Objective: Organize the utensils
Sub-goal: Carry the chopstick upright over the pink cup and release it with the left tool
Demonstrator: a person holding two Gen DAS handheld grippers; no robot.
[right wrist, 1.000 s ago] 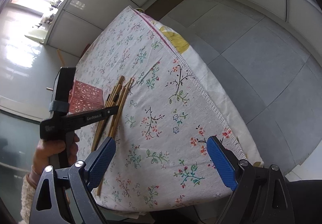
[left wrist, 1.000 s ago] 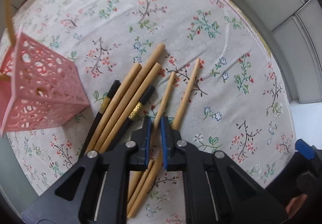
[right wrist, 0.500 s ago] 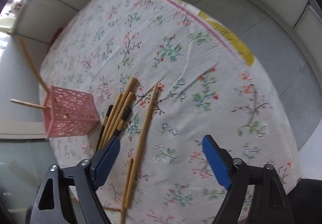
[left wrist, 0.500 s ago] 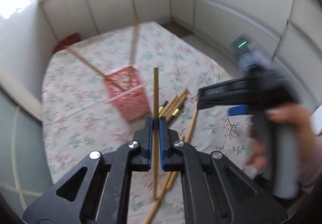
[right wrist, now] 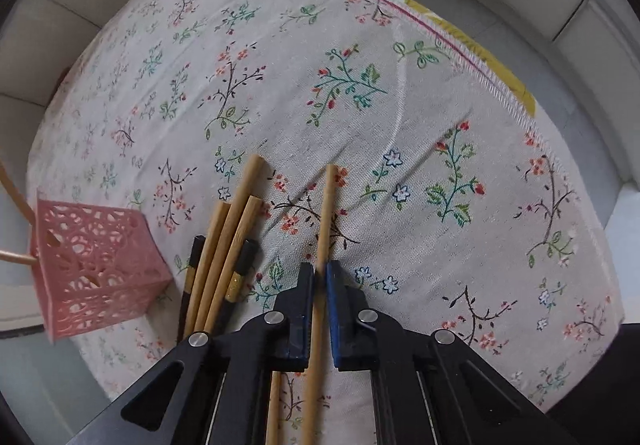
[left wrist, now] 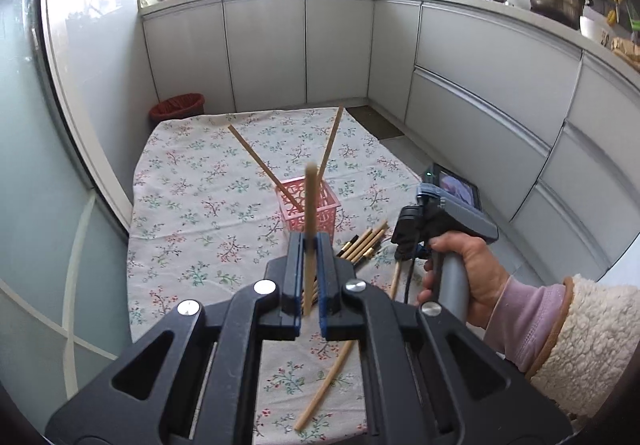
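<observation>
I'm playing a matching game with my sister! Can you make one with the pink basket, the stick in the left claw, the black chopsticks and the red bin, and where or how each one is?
Things:
1. pink basket
2. stick in the left claw
3. black chopsticks
4. red bin

Places or states:
A. on the floor by the cupboards
B. held upright
C. lying on the cloth among wooden chopsticks
D. has two leaning sticks in it

Pairs: 1-D, 2-B, 3-C, 4-A
</observation>
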